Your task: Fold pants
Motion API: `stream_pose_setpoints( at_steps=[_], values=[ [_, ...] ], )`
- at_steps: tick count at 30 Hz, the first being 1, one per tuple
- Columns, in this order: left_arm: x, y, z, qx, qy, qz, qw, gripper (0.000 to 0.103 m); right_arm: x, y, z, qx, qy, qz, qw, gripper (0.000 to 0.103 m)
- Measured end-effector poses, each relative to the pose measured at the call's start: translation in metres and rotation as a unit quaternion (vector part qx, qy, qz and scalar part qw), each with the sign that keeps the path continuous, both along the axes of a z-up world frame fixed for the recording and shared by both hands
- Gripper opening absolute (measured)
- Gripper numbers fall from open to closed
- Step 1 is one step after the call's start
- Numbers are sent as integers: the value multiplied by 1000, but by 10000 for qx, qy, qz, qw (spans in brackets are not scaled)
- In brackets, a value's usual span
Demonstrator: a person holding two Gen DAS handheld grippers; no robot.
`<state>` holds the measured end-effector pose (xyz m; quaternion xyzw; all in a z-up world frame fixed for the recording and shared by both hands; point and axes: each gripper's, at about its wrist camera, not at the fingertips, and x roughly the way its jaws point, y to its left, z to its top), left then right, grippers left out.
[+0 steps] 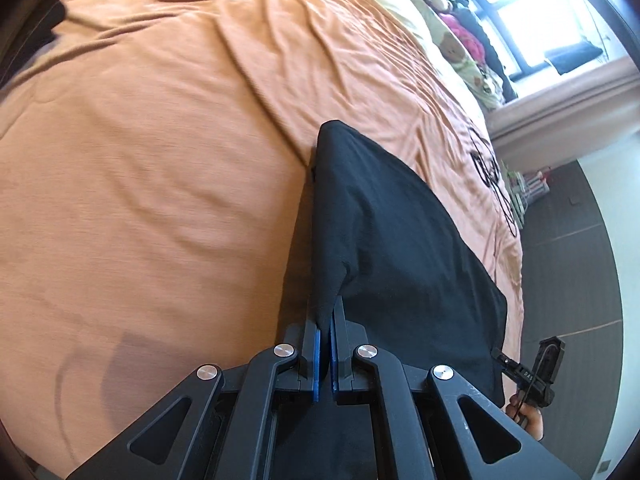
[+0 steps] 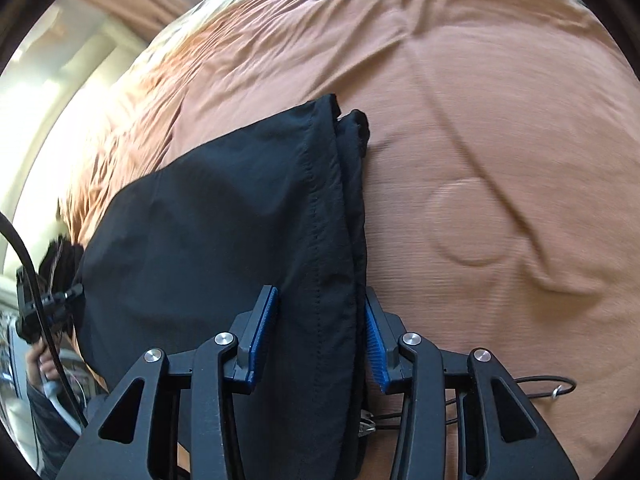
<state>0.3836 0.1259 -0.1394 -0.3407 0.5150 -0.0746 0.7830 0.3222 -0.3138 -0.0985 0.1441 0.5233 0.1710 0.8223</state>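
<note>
The black pants (image 2: pixel 224 216) hang doubled over the orange bedspread (image 1: pixel 140 160), one edge pinched tight in my left gripper (image 1: pixel 325 354), thick seam bunched between my right gripper (image 2: pixel 316 336) pads, so laying down and final folds remain.

Home bedroom; orange-covered bed (image 1: pixel 160 140); window (image 1: pixel 532 8)
</note>
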Motion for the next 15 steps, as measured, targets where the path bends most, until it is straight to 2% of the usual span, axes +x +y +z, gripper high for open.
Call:
stream_pose_setpoints(
  at_steps=[5,11,12,14,15],
  values=[
    [-5,20,-10,-105,67,59,9999,3,11,18,-1,-221,9,248,9994,38],
    [-16,24,-26,-248,256,95,9993,8,18,17,-7,-247,109,171,9995,36],
    [-19,27,-27,-254,287,121,9992,13,20,16,-9,-283,132,150,9994,36],
    [-31,30,-27,-239,258,170,9992,30,19,17,-8,-400,100,160,9990,36],
    [-36,32,-26,-238,236,191,9993,44,20,16,-8,-425,101,157,9989,36]
  ],
)
